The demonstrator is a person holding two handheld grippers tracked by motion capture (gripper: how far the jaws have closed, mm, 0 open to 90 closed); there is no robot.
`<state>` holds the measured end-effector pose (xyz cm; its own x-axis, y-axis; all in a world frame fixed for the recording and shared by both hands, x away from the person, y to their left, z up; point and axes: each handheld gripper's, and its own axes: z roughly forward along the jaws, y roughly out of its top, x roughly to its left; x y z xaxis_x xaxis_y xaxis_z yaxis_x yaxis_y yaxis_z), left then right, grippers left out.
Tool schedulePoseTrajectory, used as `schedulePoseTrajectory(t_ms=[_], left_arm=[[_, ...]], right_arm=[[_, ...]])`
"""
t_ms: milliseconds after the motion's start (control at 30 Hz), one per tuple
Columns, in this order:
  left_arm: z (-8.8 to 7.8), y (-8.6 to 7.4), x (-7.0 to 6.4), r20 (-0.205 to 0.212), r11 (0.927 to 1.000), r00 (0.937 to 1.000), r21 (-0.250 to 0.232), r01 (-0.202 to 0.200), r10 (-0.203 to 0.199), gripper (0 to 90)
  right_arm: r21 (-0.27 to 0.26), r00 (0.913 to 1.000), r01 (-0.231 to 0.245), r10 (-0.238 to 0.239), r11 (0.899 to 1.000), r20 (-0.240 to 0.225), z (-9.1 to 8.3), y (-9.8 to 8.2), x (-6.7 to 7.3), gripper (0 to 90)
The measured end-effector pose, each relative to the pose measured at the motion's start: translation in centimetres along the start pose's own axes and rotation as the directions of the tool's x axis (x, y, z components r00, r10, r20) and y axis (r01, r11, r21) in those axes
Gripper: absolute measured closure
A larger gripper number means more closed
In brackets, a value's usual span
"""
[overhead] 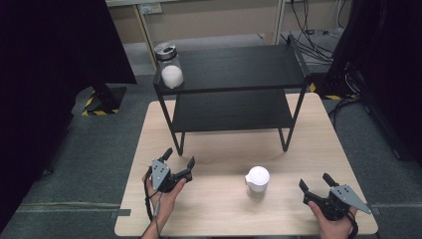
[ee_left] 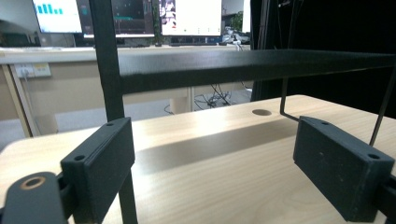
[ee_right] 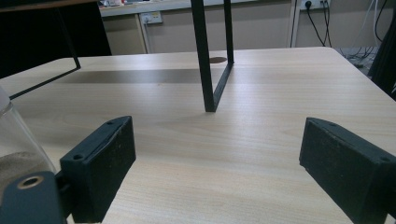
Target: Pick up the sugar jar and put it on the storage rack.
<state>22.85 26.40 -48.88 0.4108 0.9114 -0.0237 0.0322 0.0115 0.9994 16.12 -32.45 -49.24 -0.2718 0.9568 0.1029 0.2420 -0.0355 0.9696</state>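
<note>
Nearest the table's (overhead: 224,209) front edge, the left gripper (overhead: 178,160) and the right gripper (overhead: 315,181) rest low in the person's hands, each with its jaws spread and nothing between them. Between the two, nearer the right one but apart from it, a white-lidded jar (overhead: 258,181) stands upright on the wood.

The right gripper view catches a sliver of that jar (ee_right: 16,140) at its left edge, clear glass with pale contents at the bottom, just beside the left jaw; whether they touch I cannot tell. The high view shows them apart. The left gripper view gives bare wood between its own jaws.

Farther back stands a black two-tier rack (overhead: 234,89). The left gripper view looks along under its lower shelf (ee_left: 257,65), with one leg (ee_left: 109,70) close in front. The right gripper view shows another leg (ee_right: 203,56) planted on the wood.

Farthest, on the rack's top left corner, the high view shows a second jar (overhead: 169,67) with a grey lid and something white inside.
</note>
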Motion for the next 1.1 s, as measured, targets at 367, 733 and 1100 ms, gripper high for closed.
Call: schedulePoseTrajectory(t_ms=[367,733,1100], left_arm=[[0.0,-1.6,0.2,0.006,0.9973,0.9996,0.067,0.029,-0.029,12.1],[0.3,-2.6,-0.1,0.023,0.9945,0.9995,0.103,0.018,-0.020,12.1],[0.4,-2.6,0.2,0.044,0.9943,0.9988,0.105,0.018,-0.023,12.7]], right_arm=[[0.004,1.0000,0.001,-0.001,1.000,-0.004,0.0,0.1,-0.1,10.9],[0.003,0.9999,0.006,-0.006,1.000,-0.011,0.0,0.1,-0.1,10.9],[0.006,0.9998,0.011,-0.011,1.000,-0.015,0.0,0.1,-0.1,10.9]])
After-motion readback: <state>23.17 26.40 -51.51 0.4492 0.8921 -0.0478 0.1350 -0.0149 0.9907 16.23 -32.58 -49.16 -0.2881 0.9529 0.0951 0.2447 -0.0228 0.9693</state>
